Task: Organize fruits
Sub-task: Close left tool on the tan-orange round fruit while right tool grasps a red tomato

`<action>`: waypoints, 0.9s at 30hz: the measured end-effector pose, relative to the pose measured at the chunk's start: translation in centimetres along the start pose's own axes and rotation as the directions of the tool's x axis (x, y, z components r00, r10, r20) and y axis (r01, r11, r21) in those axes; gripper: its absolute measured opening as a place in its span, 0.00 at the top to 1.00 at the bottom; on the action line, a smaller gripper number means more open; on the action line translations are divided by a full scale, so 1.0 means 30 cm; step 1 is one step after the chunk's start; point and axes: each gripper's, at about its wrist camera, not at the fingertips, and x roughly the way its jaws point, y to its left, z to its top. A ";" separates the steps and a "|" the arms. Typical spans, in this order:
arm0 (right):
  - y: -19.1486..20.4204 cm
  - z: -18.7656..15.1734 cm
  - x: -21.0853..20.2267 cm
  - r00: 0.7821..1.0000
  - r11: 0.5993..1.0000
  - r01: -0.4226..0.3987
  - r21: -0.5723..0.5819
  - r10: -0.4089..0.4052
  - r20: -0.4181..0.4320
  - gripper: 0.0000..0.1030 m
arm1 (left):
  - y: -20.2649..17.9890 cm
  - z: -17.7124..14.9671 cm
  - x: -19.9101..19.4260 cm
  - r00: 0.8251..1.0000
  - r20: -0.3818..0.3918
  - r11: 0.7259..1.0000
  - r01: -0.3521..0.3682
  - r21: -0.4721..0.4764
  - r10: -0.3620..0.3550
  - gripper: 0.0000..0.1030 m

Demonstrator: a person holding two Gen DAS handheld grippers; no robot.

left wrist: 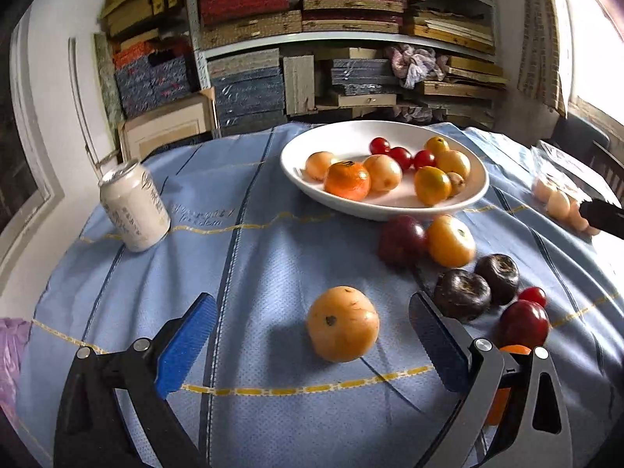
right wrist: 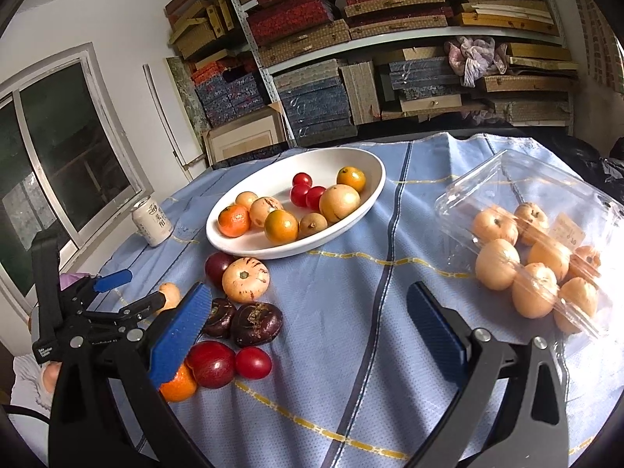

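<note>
Room: shelves [left wrist: 343, 31] stacked with flat boxes behind, window [right wrist: 58, 148] on the left wall as we see it from the right wrist
Bench: covered by a pale blue cloth [left wrist: 249, 257] with yellow stitched lines; a white drink can [left wrist: 134, 206] stands at its far left
Bowl: our white bowl [left wrist: 312, 179] sits at the far middle, already holding a mandarin, several pale round fruits and cherry tomatoes
Loose fruit: a pale orange fruit [left wrist: 342, 323] lies alone on the cloth; to its right a cluster of two dark wrinkled fruits [left wrist: 462, 294], a red plum [left wrist: 524, 323] and a cherry tomato [left wrist: 533, 295]
Clamshell: a clear plastic box [right wrist: 538, 249] of pale fruits lies open on the bench's right side
Left gripper [left wrist: 312, 331]: fingers spread wide, empty
Right gripper [right wrist: 308, 323]: fingers spread wide, empty, over bare cloth between the cluster and the clamshell
Key relation: we see the pale orange fruit between our left fingers, a touch nearer the right one and slightly ahead of the tips; it is roundish, so no long axis matters
Nearer hand: the left, we judge
Next move: likely ease the left gripper forward, close on that fruit, then carry it to the bowl
Risk: it may roll off a lopsided squeeze
</note>
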 end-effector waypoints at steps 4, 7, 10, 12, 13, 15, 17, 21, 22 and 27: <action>0.000 -0.002 0.002 1.000 1.000 -0.004 0.006 0.005 -0.020 0.04 | -0.023 0.000 0.007 1.000 -0.018 0.999 0.021 0.024 -0.021 0.04; 0.013 -0.005 0.012 0.999 1.000 -0.012 -0.001 0.012 -0.048 0.04 | -0.022 0.001 0.014 0.999 -0.028 0.999 0.042 0.014 -0.042 0.19; 0.039 -0.017 0.020 0.998 0.999 -0.014 -0.032 0.012 -0.063 0.04 | -0.019 0.000 0.027 0.995 -0.047 0.996 0.084 -0.002 -0.084 0.40; 0.052 -0.022 0.021 0.998 0.998 -0.006 -0.055 0.003 -0.062 0.05 | -0.020 0.000 0.035 0.993 -0.058 0.994 0.107 -0.007 -0.107 0.49; 0.057 -0.024 0.021 0.998 0.998 -0.004 -0.061 0.001 -0.061 0.04 | -0.021 0.000 0.036 0.992 -0.059 0.994 0.112 -0.006 -0.112 0.52; 0.058 -0.026 0.020 0.998 0.998 -0.002 -0.063 -0.002 -0.060 0.04 | -0.024 -0.002 0.033 0.992 -0.056 0.993 0.116 -0.003 -0.116 0.54; 0.058 -0.027 0.022 0.998 0.998 0.000 -0.061 -0.003 -0.063 0.04 | -0.031 -0.001 0.034 0.992 -0.057 0.993 0.117 0.003 -0.117 0.54; 0.070 -0.032 0.028 0.997 0.996 0.001 -0.084 -0.007 -0.075 0.04 | -0.032 0.000 0.045 0.990 -0.074 0.992 0.123 0.002 -0.123 0.54; 0.077 -0.034 0.028 0.997 0.995 0.004 -0.098 -0.011 -0.075 0.04 | -0.032 0.000 0.049 0.989 -0.079 0.992 0.126 0.000 -0.126 0.54; 0.128 -0.049 0.031 0.992 0.965 0.091 -0.246 -0.109 -0.063 0.28 | -0.022 -0.003 0.076 0.978 -0.118 0.986 0.167 -0.026 -0.169 0.54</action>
